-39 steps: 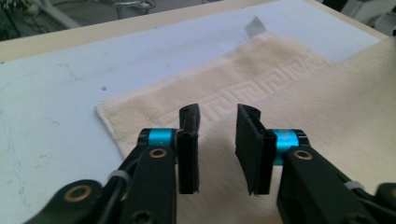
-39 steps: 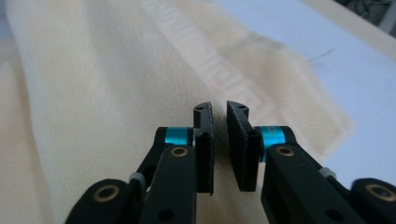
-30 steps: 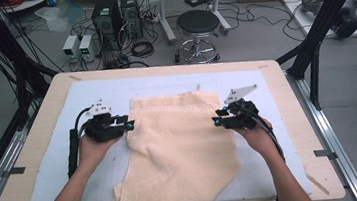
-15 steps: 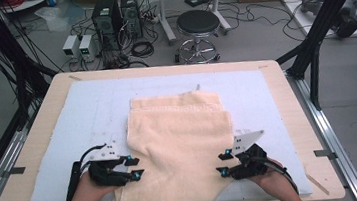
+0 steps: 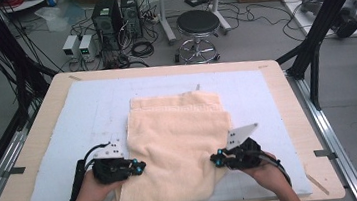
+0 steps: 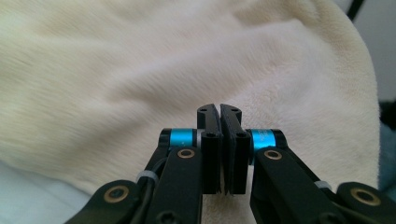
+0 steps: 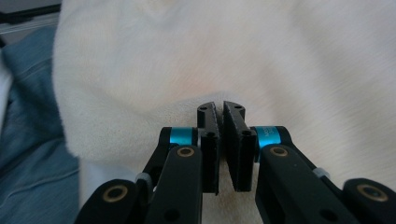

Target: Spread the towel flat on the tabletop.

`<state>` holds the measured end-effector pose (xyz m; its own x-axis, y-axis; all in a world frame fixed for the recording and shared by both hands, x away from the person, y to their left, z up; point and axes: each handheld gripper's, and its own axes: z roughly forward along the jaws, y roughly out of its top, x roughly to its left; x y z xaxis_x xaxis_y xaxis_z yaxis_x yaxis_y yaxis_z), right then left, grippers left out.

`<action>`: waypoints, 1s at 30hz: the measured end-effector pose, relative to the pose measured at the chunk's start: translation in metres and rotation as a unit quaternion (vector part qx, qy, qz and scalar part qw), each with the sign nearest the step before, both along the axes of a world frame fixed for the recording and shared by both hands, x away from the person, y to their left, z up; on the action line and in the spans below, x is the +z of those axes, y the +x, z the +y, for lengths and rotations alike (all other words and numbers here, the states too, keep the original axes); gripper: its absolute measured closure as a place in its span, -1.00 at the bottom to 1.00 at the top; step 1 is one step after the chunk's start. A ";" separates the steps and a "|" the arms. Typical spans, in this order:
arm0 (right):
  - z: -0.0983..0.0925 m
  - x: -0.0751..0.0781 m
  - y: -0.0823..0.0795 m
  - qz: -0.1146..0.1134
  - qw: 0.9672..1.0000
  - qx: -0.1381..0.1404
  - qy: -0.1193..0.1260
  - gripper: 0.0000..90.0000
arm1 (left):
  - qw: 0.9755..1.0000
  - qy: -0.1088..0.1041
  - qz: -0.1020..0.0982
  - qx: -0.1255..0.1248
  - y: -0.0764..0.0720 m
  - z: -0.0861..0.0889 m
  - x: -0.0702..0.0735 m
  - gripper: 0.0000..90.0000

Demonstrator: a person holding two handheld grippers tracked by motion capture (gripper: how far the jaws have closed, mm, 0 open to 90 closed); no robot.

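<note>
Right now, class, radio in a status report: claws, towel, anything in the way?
Left claw and right claw just closed, shut at the towel near edges; a pinch can't be confirmed. Towel folded on the mat. Nothing in the way.

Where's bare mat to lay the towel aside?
Free: the mat left of the towel, a narrower strip on its right, and a band beyond it. Crowded: the near edge, where the left gripper and right gripper meet the towel.

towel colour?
Pale cream-beige, plain, no pattern: the towel shows best in the high view.
</note>
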<state>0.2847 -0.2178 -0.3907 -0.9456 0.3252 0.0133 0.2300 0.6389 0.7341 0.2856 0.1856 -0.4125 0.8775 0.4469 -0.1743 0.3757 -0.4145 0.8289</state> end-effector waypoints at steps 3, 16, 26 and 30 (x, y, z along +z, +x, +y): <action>0.007 0.015 0.024 -0.017 1.000 -0.020 0.002 0.88 | 0.998 -0.026 -0.010 0.063 0.019 0.010 0.010 0.93; 0.026 0.006 0.098 -0.012 0.993 -0.120 0.005 0.49 | 0.988 0.010 -0.011 0.153 0.060 0.028 0.007 0.48; 0.018 -0.007 0.028 -0.022 0.998 -0.056 0.007 0.27 | 0.999 0.011 -0.018 0.033 -0.003 0.021 -0.002 0.14; 0.027 -0.027 0.022 -0.013 0.999 -0.048 -0.017 0.17 | 0.999 0.043 -0.009 0.002 -0.012 0.012 -0.011 0.04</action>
